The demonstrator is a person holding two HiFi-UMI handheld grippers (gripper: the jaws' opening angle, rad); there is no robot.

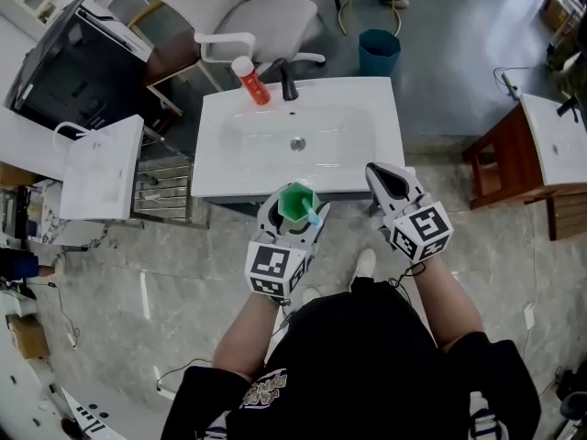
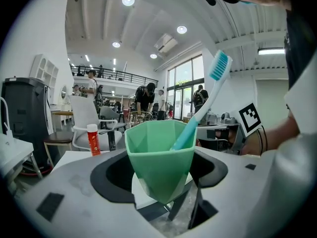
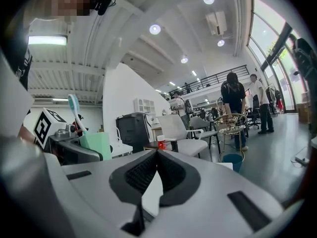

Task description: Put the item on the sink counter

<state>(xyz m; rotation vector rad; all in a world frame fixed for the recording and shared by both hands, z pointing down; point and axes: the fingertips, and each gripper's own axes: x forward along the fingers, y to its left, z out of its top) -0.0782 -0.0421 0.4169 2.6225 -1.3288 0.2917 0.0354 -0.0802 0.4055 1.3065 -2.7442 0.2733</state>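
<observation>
A green faceted cup (image 1: pixel 295 200) with a blue-and-white toothbrush (image 1: pixel 314 215) standing in it is held just in front of the white sink counter (image 1: pixel 220 159), near its front edge. My left gripper (image 1: pixel 295 211) is shut on the cup. In the left gripper view the cup (image 2: pixel 161 157) sits upright between the jaws of the left gripper (image 2: pixel 162 173), and the toothbrush (image 2: pixel 208 90) leans right. My right gripper (image 1: pixel 381 178) hovers over the counter's front right corner, shut and empty. In the right gripper view the right gripper (image 3: pixel 157 155) has its pads together.
A red tube (image 1: pixel 250 81) and a black faucet (image 1: pixel 288 82) stand at the back of the counter. Behind it are a white office chair (image 1: pixel 257 16) and a teal bin (image 1: pixel 378 51). Another white basin (image 1: pixel 101 168) stands left, a wooden cabinet (image 1: pixel 500 159) right.
</observation>
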